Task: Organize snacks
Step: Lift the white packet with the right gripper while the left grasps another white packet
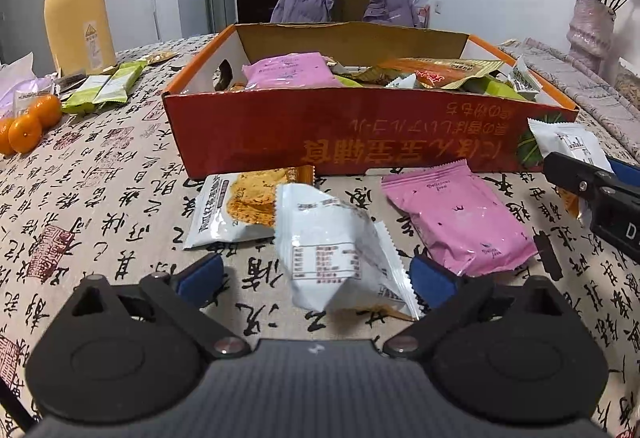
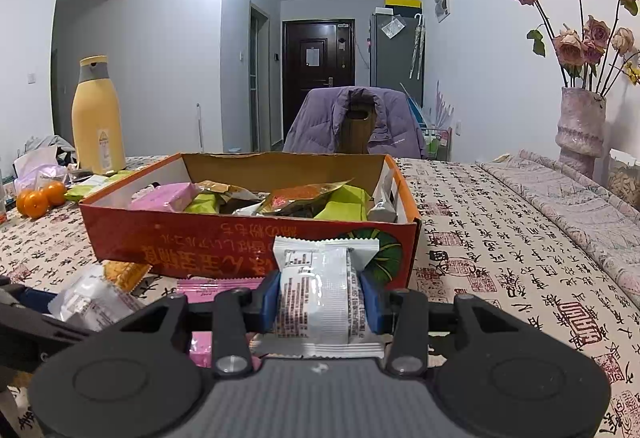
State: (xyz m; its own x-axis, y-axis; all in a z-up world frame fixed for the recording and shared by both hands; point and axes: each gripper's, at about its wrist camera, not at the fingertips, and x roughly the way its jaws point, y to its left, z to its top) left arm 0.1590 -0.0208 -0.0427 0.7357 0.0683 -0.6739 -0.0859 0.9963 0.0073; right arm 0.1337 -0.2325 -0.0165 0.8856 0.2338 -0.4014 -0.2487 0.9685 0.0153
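A red cardboard box (image 1: 280,134) half full of snack packets stands on the table; it also shows in the right wrist view (image 2: 168,238). My left gripper (image 1: 316,274) is open, its blue pads either side of a crumpled white packet (image 1: 336,250) lying on the cloth. A second white cracker packet (image 1: 236,210) and a pink packet (image 1: 460,218) lie before the box. My right gripper (image 2: 320,298) is shut on a white snack packet (image 2: 320,294), held in front of the box's right end; it shows at the right edge of the left wrist view (image 1: 568,142).
Green packets (image 1: 108,86), several oranges (image 1: 28,122) and a tall yellow bottle (image 1: 78,10) are at the far left. A vase of dried roses (image 2: 580,122) stands at the far right beside folded cloth (image 2: 568,198). A chair with a purple jacket (image 2: 360,122) is behind the table.
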